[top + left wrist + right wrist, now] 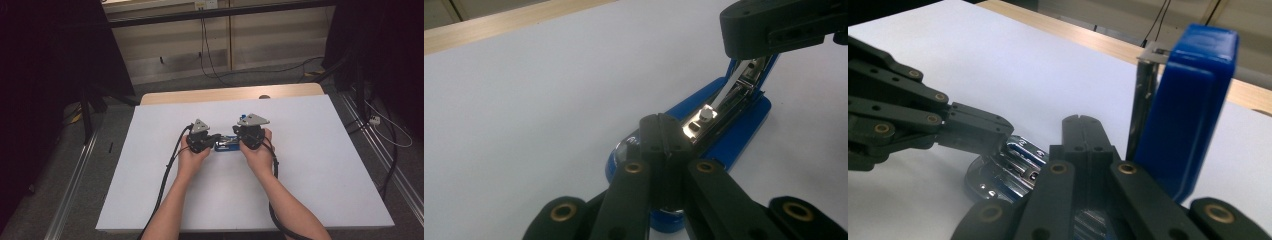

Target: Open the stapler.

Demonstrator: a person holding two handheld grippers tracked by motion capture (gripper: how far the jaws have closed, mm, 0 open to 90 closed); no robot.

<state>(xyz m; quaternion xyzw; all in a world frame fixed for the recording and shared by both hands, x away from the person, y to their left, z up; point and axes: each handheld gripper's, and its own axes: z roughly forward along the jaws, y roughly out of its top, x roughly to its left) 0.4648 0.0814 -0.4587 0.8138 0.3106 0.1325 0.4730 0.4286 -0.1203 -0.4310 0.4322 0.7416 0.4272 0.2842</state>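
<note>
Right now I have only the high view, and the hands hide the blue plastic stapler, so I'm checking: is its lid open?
Observer: Yes. The right gripper view shows the blue lid standing upright beside the right gripper.
Operator: And the left gripper?
Observer: The left gripper has its jaws together, tips at the front of the shiny metal staple channel.
Operator: Is the base lifted?
Observer: No, the blue base lies flat on the white table.
</note>
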